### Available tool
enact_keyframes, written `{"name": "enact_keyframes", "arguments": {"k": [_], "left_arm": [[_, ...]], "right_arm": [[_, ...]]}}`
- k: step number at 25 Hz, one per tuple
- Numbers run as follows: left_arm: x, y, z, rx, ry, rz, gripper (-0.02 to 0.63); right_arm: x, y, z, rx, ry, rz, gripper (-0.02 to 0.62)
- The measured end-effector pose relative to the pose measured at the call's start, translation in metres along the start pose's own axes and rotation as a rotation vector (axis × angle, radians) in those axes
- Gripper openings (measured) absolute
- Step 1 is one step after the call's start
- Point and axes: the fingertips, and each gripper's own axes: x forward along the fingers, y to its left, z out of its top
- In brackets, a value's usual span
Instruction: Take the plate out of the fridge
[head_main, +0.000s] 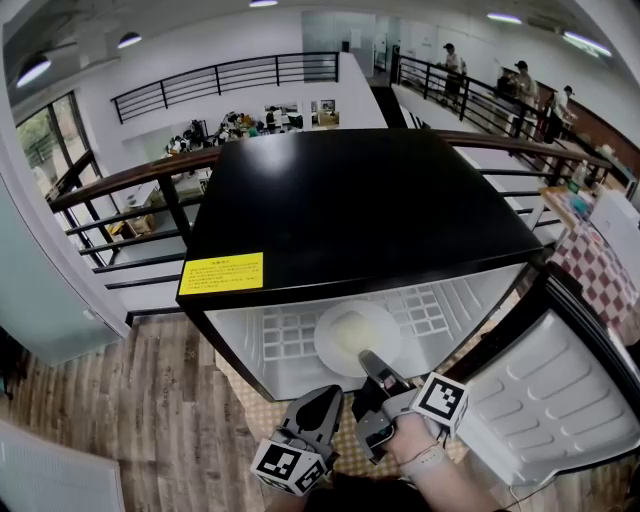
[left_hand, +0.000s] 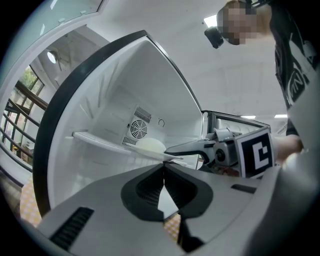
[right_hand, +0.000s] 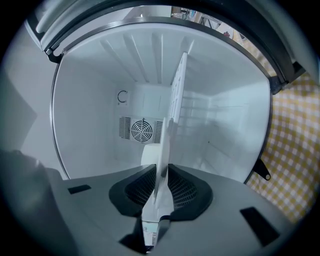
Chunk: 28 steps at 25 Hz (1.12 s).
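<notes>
Head view looks steeply down on a small black-topped fridge (head_main: 350, 200) whose door (head_main: 560, 390) stands swung open at 3 o'clock. So the first part of the job, getting into the fridge, reads as done. The plate (head_main: 350, 335), white and round, lies on the white shelf (head_main: 280, 340) inside, near the front edge.

The right gripper (head_main: 370, 358) reaches in level from 6 o'clock. Its jaws are drawn narrow onto the plate's near rim. In the right gripper view the rim runs edge-on between the two pads (that view is rolled, so shelf and plate appear upright), and both pads press on it. The grasp looks made.

The left gripper (head_main: 328, 398) hangs outside the fridge at about 8 o'clock of the right one. Its jaws are together with nothing between them. It takes no part in the hold as far as can be seen.

By my reading, what is left is the removal itself. The plate seems to rest on the shelf, fully inside the cabinet. It has yet to be raised off the shelf and drawn back toward 6 o'clock, clear of the fridge's front edge. A one-sided pinch on a rim may let the far side droop, so a level pull would suit.
</notes>
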Motion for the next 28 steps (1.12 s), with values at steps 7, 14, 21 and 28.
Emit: {"name": "enact_keyframes", "arguments": {"k": [7, 14, 21, 28], "left_arm": [[-0.002, 0.003, -0.003, -0.005, 0.005, 0.005, 0.008], [-0.002, 0.004, 0.000, -0.002, 0.002, 0.008, 0.008], [0.000, 0.000, 0.000, -0.009, 0.006, 0.003, 0.008], [0.000, 0.000, -0.001, -0.006, 0.003, 0.001, 0.008]], "right_arm": [[0.009, -0.003, 0.002, 0.021, -0.012, -0.007, 0.066], [0.001, -0.001, -0.002, 0.043, -0.019, -0.001, 0.061], [-0.012, -0.003, -0.006, 0.059, -0.019, 0.003, 0.060], [-0.009, 0.000, -0.003, 0.028, -0.010, 0.051, 0.060]]}}
